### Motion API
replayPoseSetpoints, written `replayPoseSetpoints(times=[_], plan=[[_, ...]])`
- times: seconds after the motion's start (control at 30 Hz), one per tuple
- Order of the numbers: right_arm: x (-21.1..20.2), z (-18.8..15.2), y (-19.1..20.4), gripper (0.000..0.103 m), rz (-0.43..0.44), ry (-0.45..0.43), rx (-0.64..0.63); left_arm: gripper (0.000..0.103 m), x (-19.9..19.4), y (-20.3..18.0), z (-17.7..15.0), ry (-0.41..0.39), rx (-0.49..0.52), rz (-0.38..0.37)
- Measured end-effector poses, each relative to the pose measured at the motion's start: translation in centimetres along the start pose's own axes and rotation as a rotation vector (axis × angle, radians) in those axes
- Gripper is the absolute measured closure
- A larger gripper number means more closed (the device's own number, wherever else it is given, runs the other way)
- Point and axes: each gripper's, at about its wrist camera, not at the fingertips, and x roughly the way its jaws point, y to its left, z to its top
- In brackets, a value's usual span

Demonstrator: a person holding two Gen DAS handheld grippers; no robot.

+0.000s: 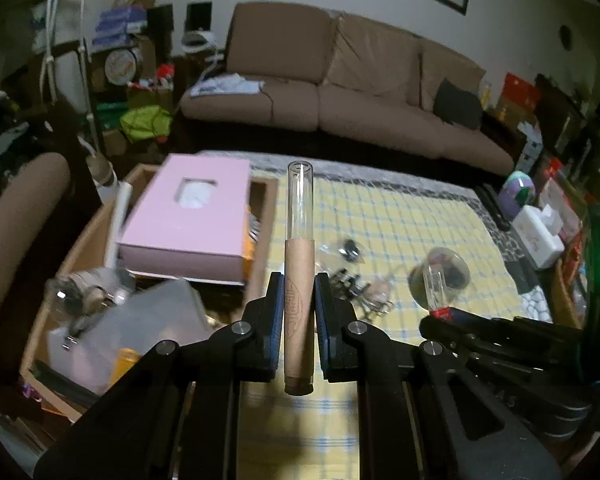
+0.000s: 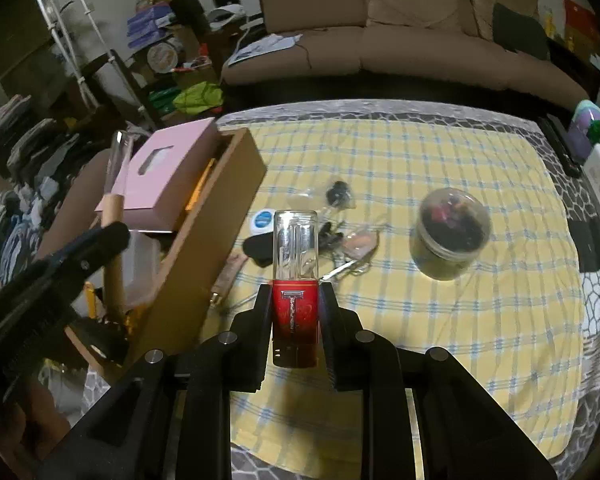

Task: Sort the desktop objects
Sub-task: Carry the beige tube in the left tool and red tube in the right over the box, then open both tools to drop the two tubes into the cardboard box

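Between gripper pads, tan-sleeved tube (image 1: 299,280)

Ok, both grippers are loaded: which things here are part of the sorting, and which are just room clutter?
Part of the job:
- brown-sleeved tube in the left gripper
- red-labelled tube in the right gripper
- cardboard box
- domed jar
- small loose items

Lying about:
- sofa
- clothes pile

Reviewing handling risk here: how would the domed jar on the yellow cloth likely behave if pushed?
The domed jar looks squat and wide-based, so it would probably slide rather than tip. Its clear lid seems smooth, likely slippery to grip. The checked cloth beneath might bunch up.
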Motion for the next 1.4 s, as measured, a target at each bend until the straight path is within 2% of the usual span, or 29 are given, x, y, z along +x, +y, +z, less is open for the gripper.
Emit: replayPoseSetpoints(times=[0.3,0.47,0.57,0.67,0.77,0.8,0.93,1.0,1.07,1.13,1.3,1.4], plan=[[0.1,0.6,3.0,0.081,0.058,-0.032,-0.003,0.089,-3.7,5.3,1.3,-0.162,-0.009,0.045],[0.7,0.8,5.6,0.081,0.116,-0.042,-0.011,0.089,-5.6,10.0,2.2,-0.278,-0.001,0.098],[1.5,1.0,7.2,0.081,0.155,-0.04,-0.02,0.089,-5.7,13.0,2.8,-0.316,0.001,0.098],[2.5,1.3,8.6,0.081,0.196,-0.036,-0.027,0.089,-4.6,16.3,3.5,-0.288,-0.065,0.082],[4.0,1.3,10.0,0.081,0.257,-0.01,-0.026,0.089,-2.0,19.6,3.9,-0.202,-0.155,0.03],[4.5,1.3,10.3,0.081,0.263,-0.001,-0.022,0.089,-0.7,20.4,3.9,-0.144,-0.172,0.021],[6.7,1.0,11.5,0.081,0.304,0.051,0.02,0.089,2.2,20.9,3.9,-0.048,-0.166,0.026],[7.2,1.0,12.2,0.081,0.279,0.059,-0.011,0.089,3.5,20.5,3.8,-0.009,-0.151,0.025],[7.9,1.1,12.9,0.081,0.248,0.066,-0.025,0.089,3.9,19.9,3.3,-0.001,-0.137,0.036],[8.7,1.3,13.1,0.081,0.253,0.073,-0.011,0.089,4.5,19.7,3.3,0.009,-0.131,0.046],[9.7,1.3,13.3,0.081,0.156,0.081,-0.026,0.089,5.3,20.3,3.2,0.012,-0.17,0.004],[9.7,1.3,13.1,0.081,0.141,0.084,-0.026,0.089,6.4,21.2,3.3,0.035,-0.2,0.018]])
